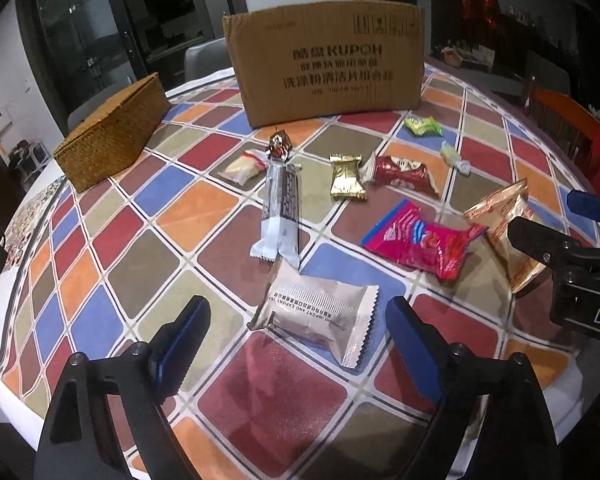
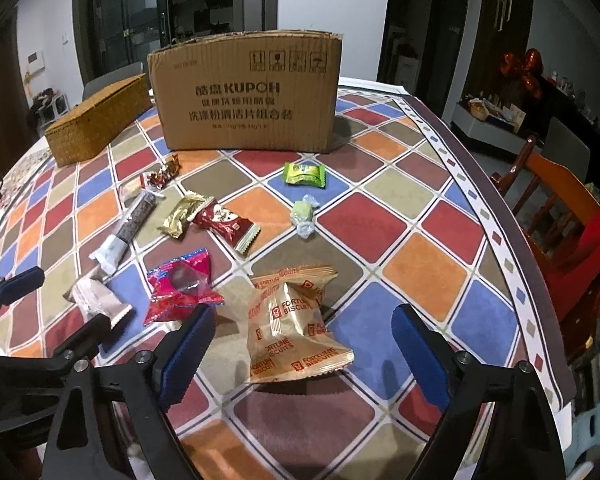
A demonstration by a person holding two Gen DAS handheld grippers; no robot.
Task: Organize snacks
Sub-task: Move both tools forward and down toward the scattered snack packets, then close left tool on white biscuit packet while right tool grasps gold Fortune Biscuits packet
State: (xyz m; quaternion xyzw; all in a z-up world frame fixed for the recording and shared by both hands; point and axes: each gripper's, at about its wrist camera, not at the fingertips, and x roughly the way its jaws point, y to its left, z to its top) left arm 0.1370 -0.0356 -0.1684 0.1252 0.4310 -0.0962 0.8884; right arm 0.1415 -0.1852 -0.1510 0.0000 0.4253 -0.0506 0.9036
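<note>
Two grippers, ours, hang over a table (image 2: 432, 236) covered in a cloth of coloured diamonds. Largest on it is a cardboard box (image 2: 248, 96), standing at the far side with its top open toward the ceiling, probably where the snacks belong. To its left sits a woven basket (image 2: 96, 120) with its lid on, another possible home for them.

Between the box and us, the snacks lie scattered and mostly apart, as if tipped out for sorting. Nearest the right gripper (image 2: 304, 340) is a tan biscuit bag (image 2: 292, 328), puffed and crinkled, lying on the cloth between the spread blue pads, which do not touch it. Nearest the left gripper (image 1: 298, 338) is a beige packet (image 1: 318, 316), flat on the cloth, also framed by spread pads and untouched. We judge each hand is lined up to pinch the item straight ahead of it.

Next in size come a pink pouch (image 1: 422, 240) between the two targets, and a long bar (image 1: 280, 208) in a dark and white wrapper. Farther back lie a red packet (image 1: 404, 172) and a gold packet (image 1: 346, 178) side by side, a pale sachet (image 1: 244, 166), and a green candy (image 2: 306, 174). Smallest are a pale twist-wrapped sweet (image 2: 306, 216) and a shiny foil sweet (image 1: 278, 146) at the bar's far tip.
</note>
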